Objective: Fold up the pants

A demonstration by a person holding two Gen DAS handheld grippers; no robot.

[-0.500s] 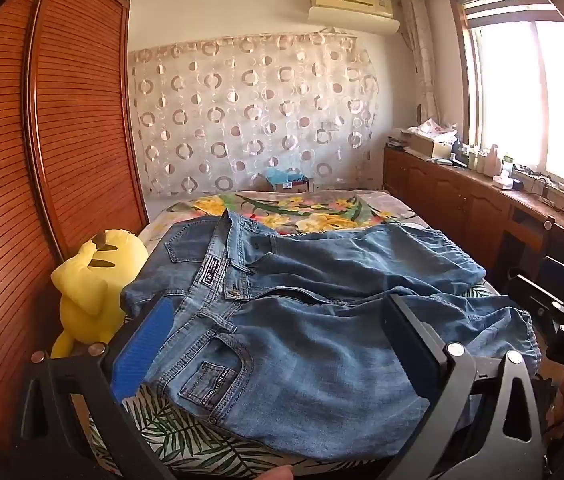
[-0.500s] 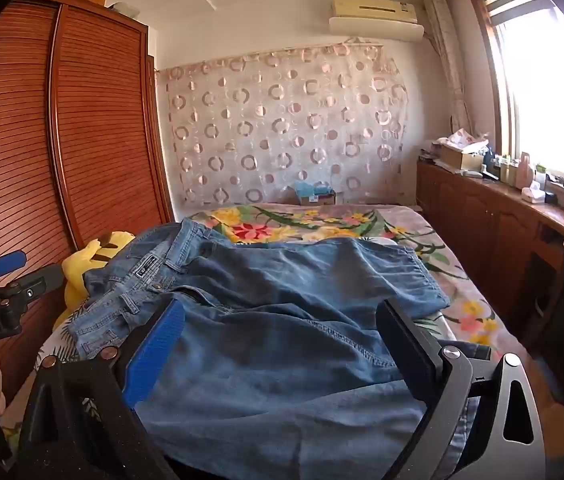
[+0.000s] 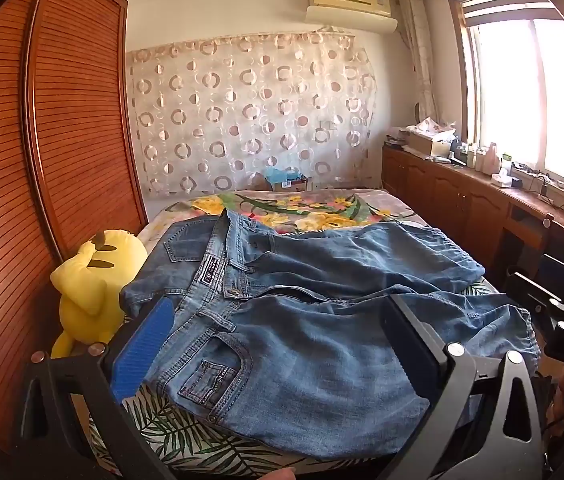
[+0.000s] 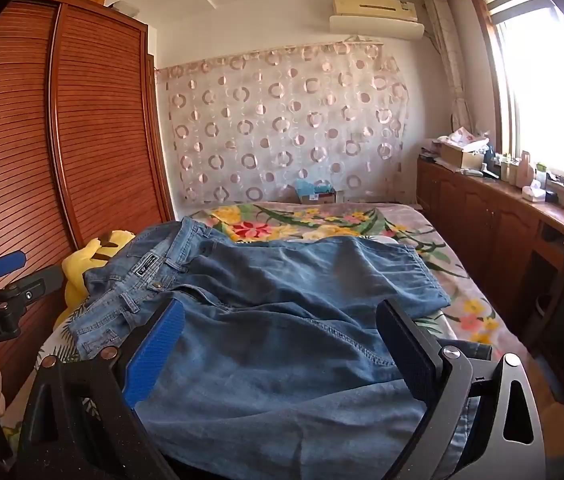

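Left wrist view: left gripper [image 3: 278, 344] hovers with jaws spread wide, holding nothing, above the jeans [image 3: 301, 320] spread on the bed [image 3: 186, 436]. Right gripper [image 4: 282, 348] is likewise wide and empty over the legs. Risk: pinching only the top denim layer, or the bedsheet beneath, would skew the fold; the plush toy [image 3: 90, 288] sits just beside the waistband.
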